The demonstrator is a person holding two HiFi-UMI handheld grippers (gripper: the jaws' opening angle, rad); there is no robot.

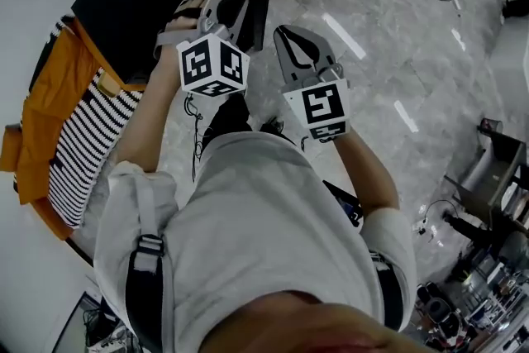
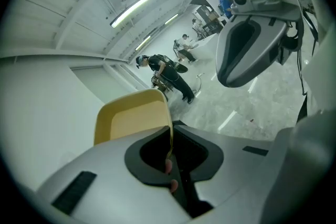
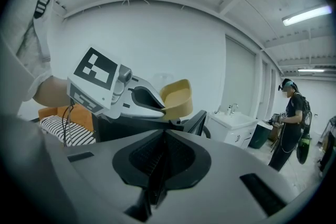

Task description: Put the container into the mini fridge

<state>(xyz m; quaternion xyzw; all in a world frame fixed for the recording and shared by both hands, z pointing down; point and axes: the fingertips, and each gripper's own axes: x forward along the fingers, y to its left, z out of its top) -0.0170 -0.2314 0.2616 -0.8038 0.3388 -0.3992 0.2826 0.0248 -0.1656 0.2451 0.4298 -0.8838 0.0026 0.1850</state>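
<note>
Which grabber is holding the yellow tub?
The left gripper: its jaws pinch the rim of the yellow container. The right gripper has its jaws shut together on nothing.

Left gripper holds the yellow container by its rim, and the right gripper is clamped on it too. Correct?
Not quite. The left gripper does hold the yellow container by its rim, but the right gripper is not on it: the right gripper view shows its jaws together with nothing between them, apart from the container.
</note>
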